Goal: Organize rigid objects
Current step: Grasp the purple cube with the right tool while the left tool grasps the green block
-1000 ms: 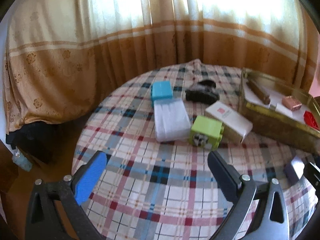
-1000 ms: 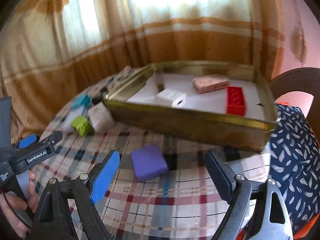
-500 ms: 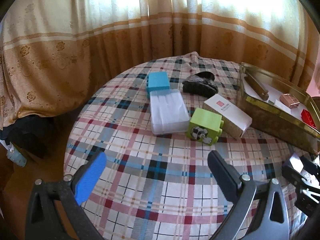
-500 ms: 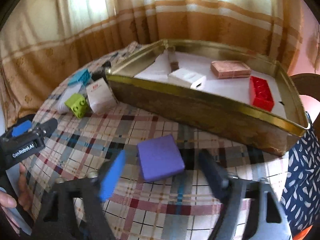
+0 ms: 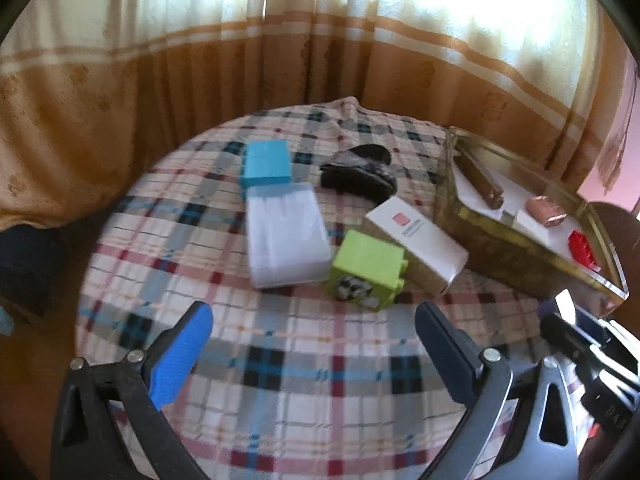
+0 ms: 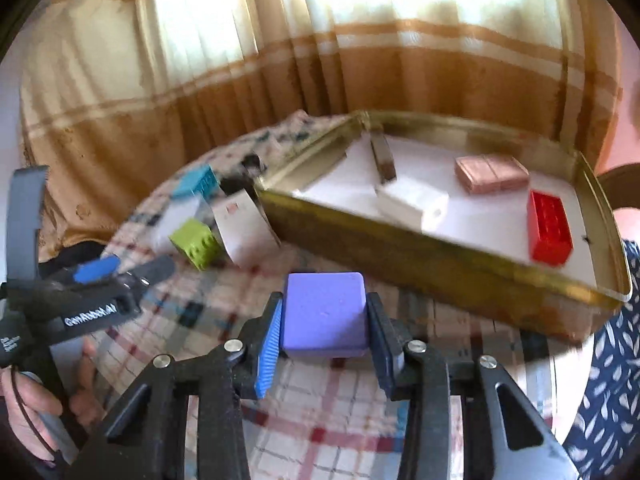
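With right gripper jaws just closed onto the purple block, lift straight, clear the gold tray wall ahead-right, release inside. Left gripper wide open, empty.

Free room: the near edge of the worktop is left bare.
Obstacles: the middle is blocked by a green block, a white box and the gold tray.
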A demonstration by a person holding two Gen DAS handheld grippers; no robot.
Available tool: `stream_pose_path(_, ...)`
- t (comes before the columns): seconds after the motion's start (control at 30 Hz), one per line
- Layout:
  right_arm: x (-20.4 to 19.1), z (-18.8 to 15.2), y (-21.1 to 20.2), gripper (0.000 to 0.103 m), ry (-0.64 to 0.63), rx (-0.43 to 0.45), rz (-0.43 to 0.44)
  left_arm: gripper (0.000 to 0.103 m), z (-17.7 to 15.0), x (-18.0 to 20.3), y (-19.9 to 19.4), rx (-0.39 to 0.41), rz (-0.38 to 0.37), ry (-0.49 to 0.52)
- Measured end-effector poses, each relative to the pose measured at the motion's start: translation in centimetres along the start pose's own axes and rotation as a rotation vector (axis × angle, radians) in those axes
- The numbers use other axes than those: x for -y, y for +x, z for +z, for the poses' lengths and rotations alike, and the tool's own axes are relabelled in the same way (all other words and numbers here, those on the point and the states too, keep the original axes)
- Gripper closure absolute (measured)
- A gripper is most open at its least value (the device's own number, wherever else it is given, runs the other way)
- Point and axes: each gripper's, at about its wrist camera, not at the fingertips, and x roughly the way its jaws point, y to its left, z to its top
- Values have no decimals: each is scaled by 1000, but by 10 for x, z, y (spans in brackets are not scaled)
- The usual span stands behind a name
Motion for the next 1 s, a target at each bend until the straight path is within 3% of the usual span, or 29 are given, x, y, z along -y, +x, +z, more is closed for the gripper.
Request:
stream_pose_path(0.1,-1,3,6,60,13,-1,17,2,6,4,6,3,-30,0)
stream_pose_path(0.33,6,-2,18,60,72,-44,58,37,14,18,27,-56,-18,70)
stream_pose_path(0.43,9,-4,21,60,86,-57,69,37,15,20,38,-107,-24,58)
stream_pose_path(0.6,11,-4,24,60,107,-73,85,37,23,26,47,-107,-10,67)
stream_pose_path(0.67,13,-5,24,60,116,-74,91,41,24,28,48,-109,2,80)
stream_pose_path(0.73,14,-5,25,60,125,-79,97,61,22,29,45,-101,11,90)
stream_pose_path(1.0,16,-6,26,60,138,-84,108,61,15,21,36,-83,-25,64)
